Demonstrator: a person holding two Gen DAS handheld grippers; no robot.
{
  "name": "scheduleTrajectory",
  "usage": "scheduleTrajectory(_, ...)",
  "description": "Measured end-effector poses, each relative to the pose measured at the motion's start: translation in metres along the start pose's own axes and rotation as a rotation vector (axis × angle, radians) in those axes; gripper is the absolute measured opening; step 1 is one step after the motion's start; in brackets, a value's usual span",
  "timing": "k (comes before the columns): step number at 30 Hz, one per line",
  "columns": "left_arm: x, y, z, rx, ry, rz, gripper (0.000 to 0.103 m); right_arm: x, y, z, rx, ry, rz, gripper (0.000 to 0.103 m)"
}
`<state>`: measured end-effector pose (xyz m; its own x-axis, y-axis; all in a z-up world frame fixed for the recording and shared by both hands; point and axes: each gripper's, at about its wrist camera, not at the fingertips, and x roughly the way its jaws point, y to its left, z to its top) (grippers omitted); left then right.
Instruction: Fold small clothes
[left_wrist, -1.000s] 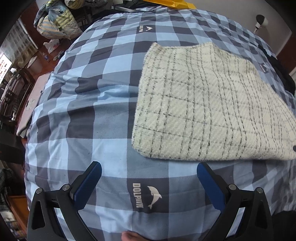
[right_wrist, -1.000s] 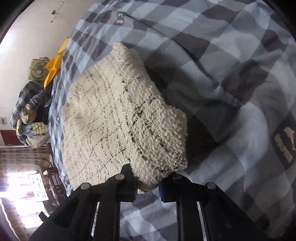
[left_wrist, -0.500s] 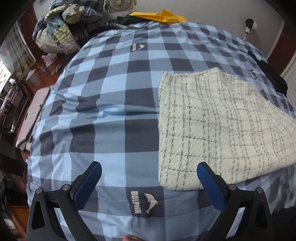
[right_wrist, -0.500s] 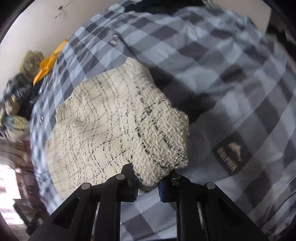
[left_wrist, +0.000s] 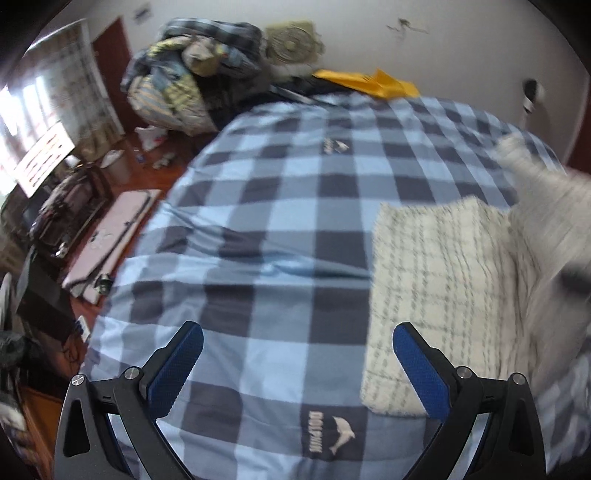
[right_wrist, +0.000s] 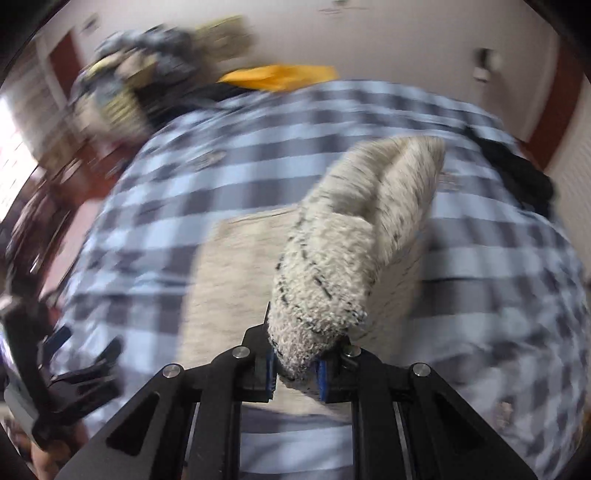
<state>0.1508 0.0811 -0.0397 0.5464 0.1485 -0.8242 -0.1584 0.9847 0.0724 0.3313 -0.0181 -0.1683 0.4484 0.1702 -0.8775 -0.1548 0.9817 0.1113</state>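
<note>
Motion blur is smearing most of the right wrist view, so the far wall, the heap of bedding (right_wrist: 122, 85) at the far left and the checks of the blue plaid bedcover (right_wrist: 229, 177) are showing only as streaks. In the left wrist view the right edge is blurring too: the raised part of the cream checked garment (left_wrist: 439, 280) is dissolving there into a pale smear, and its right side is running out of frame. The right gripper (right_wrist: 295, 373) is pinching a bunched fold of the cream checked garment (right_wrist: 332, 280) between its jaws, which are standing narrow, closed on the cloth, and the fabric is hiding the fingertips' inner faces. The lifted flap is rising up and away from the gripper, while the rest of the garment is lying flat on the bedcover beneath it. The left gripper (left_wrist: 295, 354) is hanging above the blue plaid bedcover (left_wrist: 280, 206) with its jaws wide apart and nothing between them; its right blue pad (left_wrist: 421, 376) is overlapping the garment's near left corner in the picture, though contact is impossible to judge. Compared with half a second ago, the right gripper is carrying the held edge higher and over the garment, and the left wrist view is taking in more of the far wall and floor.
</note>
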Motion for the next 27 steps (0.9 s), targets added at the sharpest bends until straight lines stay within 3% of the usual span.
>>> scheduleTrajectory(3, -0.004, 0.014, 0.004, -0.057, -0.035, 0.029, 0.103, 0.034, 0.03, -0.012, -0.067, 0.064, 0.044, 0.012)
scheduleTrajectory(6, -0.006, 0.026, 0.006, -0.106, -0.059, 0.049, 0.103, 0.081, 0.053, -0.033, -0.116, 0.189, 0.106, 0.013)
scheduleTrajectory(9, -0.006, 0.034, 0.007, -0.14, -0.069, 0.062, 0.103, 0.146, 0.055, -0.059, -0.096, 0.373, 0.19, 0.023)
scheduleTrajectory(10, -0.006, 0.036, 0.007, -0.146, -0.068, 0.061, 0.103, 0.158, 0.048, -0.066, -0.073, 0.392, 0.225, 0.028)
scheduleTrajectory(12, -0.005, 0.035, 0.005, -0.147, -0.064, 0.055, 0.103, 0.164, 0.035, -0.072, -0.024, 0.412, 0.301, 0.035)
scheduleTrajectory(14, -0.005, 0.033, 0.005, -0.142, -0.058, 0.049, 0.103, 0.158, 0.013, -0.073, 0.091, 0.446, 0.466, 0.053)
scheduleTrajectory(15, -0.005, 0.031, 0.005, -0.138, -0.059, 0.046, 0.103, 0.152, 0.007, -0.072, 0.124, 0.463, 0.532, 0.058)
scheduleTrajectory(17, -0.006, 0.027, 0.005, -0.121, -0.062, 0.042, 0.103, 0.137, -0.006, -0.071, 0.172, 0.525, 0.682, 0.078)
scheduleTrajectory(19, -0.006, 0.022, 0.003, -0.096, -0.06, 0.037, 0.103, 0.115, -0.018, -0.069, 0.162, 0.537, 0.754, 0.079)
scheduleTrajectory(22, -0.003, 0.01, 0.0, -0.046, -0.029, -0.007, 0.103, 0.079, -0.052, -0.063, 0.129, 0.442, 0.684, 0.079)
scheduleTrajectory(24, -0.004, 0.004, 0.0, -0.03, -0.028, -0.041, 0.103, 0.059, -0.088, -0.054, 0.128, 0.343, 0.513, 0.079)
scheduleTrajectory(27, -0.01, -0.002, 0.001, -0.018, -0.059, -0.075, 0.103, 0.044, -0.129, -0.048, 0.154, 0.265, 0.339, 0.079)
